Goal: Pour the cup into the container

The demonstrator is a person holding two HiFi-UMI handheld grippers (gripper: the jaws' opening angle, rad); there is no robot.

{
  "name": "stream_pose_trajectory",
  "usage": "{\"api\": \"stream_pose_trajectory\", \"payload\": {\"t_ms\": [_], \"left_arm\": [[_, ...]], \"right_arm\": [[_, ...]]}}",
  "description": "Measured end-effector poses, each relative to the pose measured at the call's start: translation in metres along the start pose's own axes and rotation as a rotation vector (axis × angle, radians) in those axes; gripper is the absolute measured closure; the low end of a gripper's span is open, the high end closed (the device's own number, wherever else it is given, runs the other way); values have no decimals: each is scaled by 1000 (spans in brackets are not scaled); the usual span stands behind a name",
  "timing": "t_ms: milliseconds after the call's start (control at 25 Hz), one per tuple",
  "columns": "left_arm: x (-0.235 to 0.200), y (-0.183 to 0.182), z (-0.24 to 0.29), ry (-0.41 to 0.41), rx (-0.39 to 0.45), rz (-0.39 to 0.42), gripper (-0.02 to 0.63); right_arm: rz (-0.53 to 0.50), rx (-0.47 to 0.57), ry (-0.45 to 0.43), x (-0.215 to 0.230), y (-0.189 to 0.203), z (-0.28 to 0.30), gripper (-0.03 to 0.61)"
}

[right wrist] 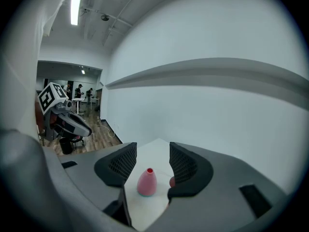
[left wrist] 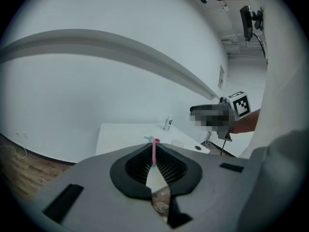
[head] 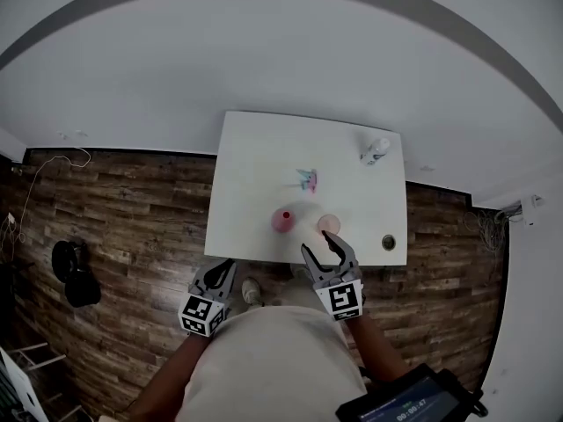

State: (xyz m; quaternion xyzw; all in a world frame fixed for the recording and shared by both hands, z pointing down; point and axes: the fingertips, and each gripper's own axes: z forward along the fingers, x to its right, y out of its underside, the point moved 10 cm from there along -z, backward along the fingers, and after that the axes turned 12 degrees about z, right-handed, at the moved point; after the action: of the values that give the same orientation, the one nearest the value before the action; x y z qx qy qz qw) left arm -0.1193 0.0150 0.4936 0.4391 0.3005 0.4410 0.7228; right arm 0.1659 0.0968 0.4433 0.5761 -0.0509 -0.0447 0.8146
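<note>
Spread and empty, the right gripper (right wrist: 152,153) should centre the cup (head: 329,224) between its fingers rather than the container (right wrist: 147,182) now framed there, while the left gripper (left wrist: 153,151) hangs closed on nothing.

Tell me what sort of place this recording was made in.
Probably an indoor lab or workshop space. A small white table stands against a plain white wall on a wood-plank floor. The right gripper view shows a ceiling strip light and people standing further back.
</note>
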Motion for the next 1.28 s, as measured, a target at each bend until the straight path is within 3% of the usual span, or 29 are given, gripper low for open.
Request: {"api": "stream_pose_trajectory", "payload": {"t_ms": [240, 640, 920, 1280], "left_arm": [[-4, 31, -27, 16, 15, -26, 601], [4, 40, -42, 77, 24, -43, 601], [18, 41, -28, 156, 17, 12, 601], [55, 26, -20, 185, 1, 48, 601]], "right_arm": [[-11, 3, 75, -16, 7, -17, 360], [-47, 16, 180, -27, 3, -54, 360], [-63, 10, 232, -18, 18, -84, 360], [8, 35, 261, -2, 34, -129, 360]]}}
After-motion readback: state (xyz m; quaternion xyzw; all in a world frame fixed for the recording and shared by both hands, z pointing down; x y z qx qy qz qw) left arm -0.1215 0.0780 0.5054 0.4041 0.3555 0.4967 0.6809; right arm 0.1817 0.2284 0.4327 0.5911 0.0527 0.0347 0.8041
